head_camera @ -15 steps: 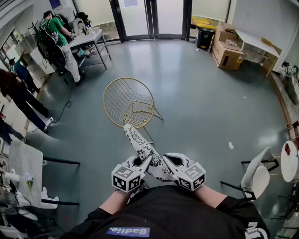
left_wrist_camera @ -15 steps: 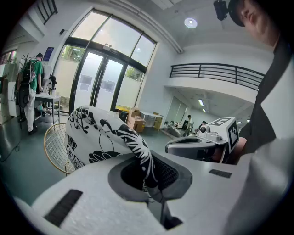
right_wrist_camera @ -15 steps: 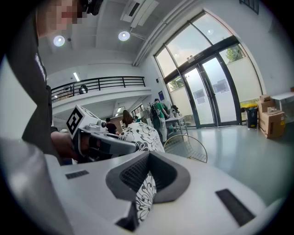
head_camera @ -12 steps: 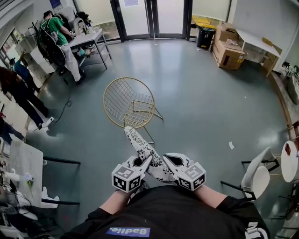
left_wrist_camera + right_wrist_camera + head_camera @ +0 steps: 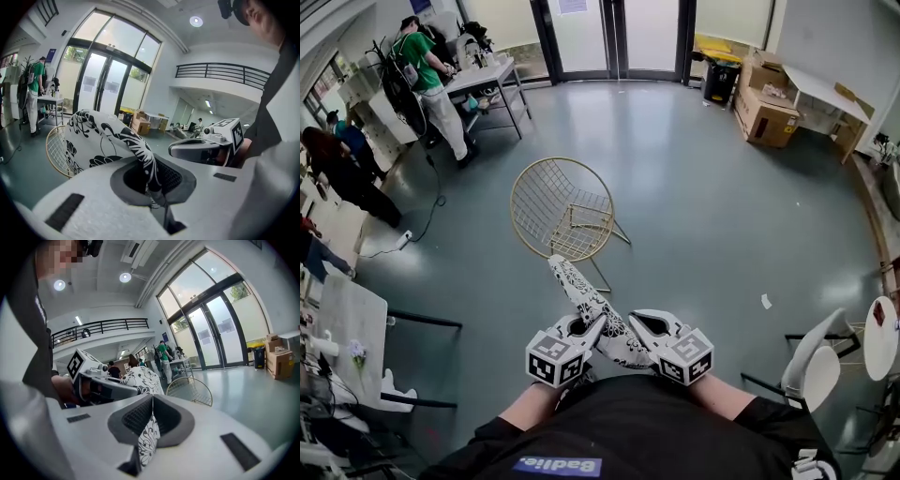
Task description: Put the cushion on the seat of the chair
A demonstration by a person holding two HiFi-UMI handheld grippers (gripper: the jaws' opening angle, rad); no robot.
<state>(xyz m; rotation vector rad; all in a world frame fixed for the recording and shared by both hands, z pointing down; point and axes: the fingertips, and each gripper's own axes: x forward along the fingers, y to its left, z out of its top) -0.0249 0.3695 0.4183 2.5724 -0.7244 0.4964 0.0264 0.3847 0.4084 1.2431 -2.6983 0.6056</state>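
A flat cushion (image 5: 591, 302) with a black-and-white flower print hangs in the air in front of me, held by both grippers. My left gripper (image 5: 589, 328) is shut on its near left edge, and the cloth (image 5: 108, 140) folds out of the jaws. My right gripper (image 5: 639, 327) is shut on the near right edge, with a strip of the fabric (image 5: 148, 439) pinched between its pads. The gold wire chair (image 5: 562, 208) stands on the floor just beyond the cushion's far tip; its round seat is bare.
A person in green stands by a table (image 5: 483, 80) at the far left, others nearer the left wall. Cardboard boxes (image 5: 766, 114) and a white table sit at the far right. A white chair (image 5: 814, 361) and a round table are at my right.
The view has shifted slightly; the chair sits a little lower and closer in the head view. Both grippers keep their hold on the cushion.
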